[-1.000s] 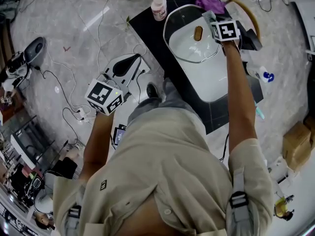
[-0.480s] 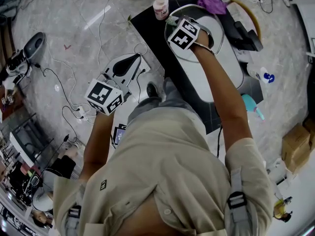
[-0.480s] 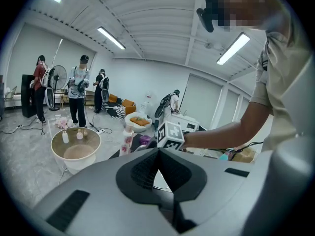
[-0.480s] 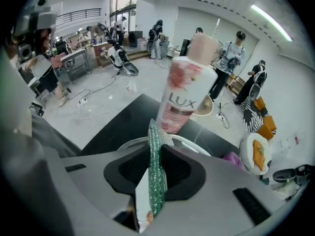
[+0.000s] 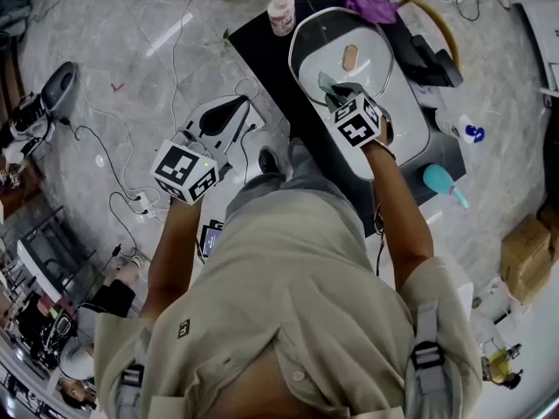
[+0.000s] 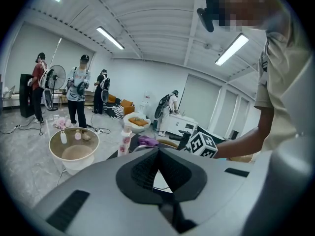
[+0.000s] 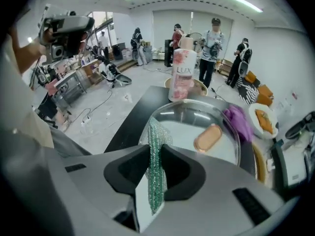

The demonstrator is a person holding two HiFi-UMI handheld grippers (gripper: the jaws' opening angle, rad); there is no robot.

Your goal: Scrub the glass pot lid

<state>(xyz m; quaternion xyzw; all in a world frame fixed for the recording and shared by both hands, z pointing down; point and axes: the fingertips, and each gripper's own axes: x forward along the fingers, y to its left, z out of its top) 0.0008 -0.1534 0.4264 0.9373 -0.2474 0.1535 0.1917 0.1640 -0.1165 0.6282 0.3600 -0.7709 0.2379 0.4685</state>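
Right gripper (image 5: 339,94) is on the move. A second ago it sat out at the lid's (image 5: 310,37) far right rim by the purple cloth (image 5: 371,0), half a second ago over its left side, and now it's drawn back to the near edge. The knob (image 5: 350,57), covered a moment ago, shows again. The green scrubber (image 7: 156,176) looks to be dragging on the glass, though contact is hard to judge.
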